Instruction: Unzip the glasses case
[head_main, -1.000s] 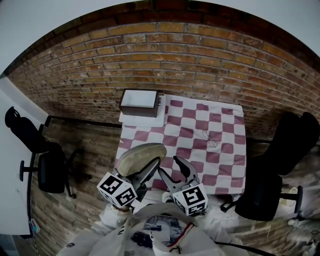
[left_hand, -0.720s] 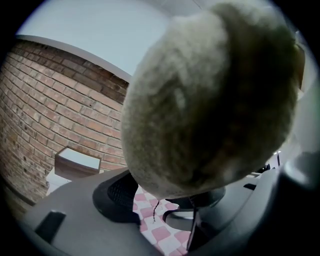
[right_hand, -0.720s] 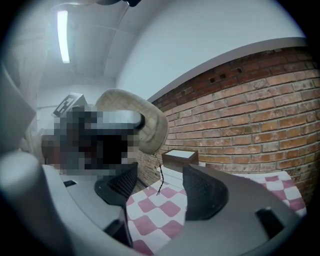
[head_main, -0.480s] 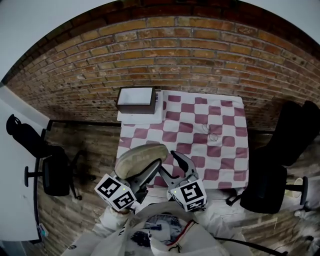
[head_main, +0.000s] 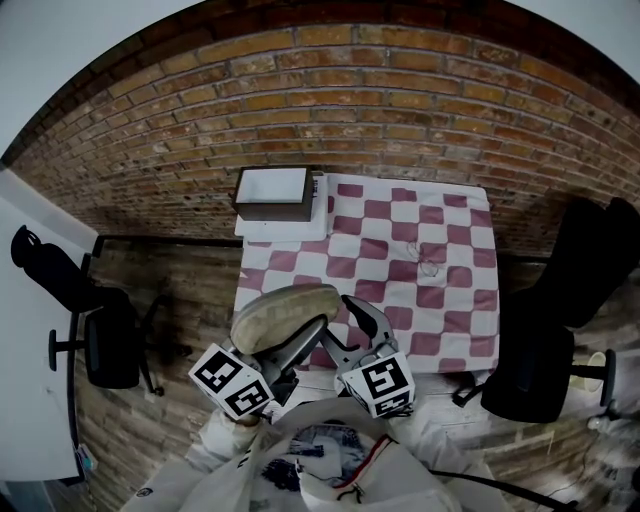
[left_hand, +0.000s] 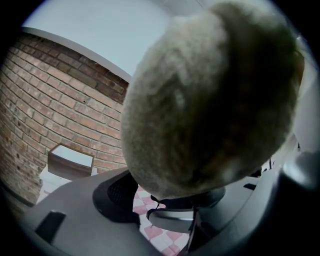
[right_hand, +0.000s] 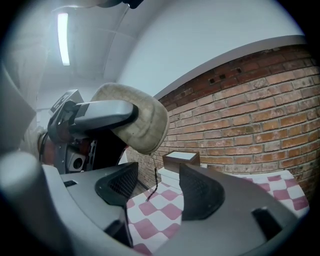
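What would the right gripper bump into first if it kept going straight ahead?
Probably the dark cord dangling from the fuzzy glasses case: it hangs between the open jaws of the right gripper. Past it lies the checkered tablecloth, but depth is unclear.

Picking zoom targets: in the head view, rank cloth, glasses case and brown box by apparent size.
checkered cloth
glasses case
brown box
The case is nearer the camera, so its lead over the box is unsure.
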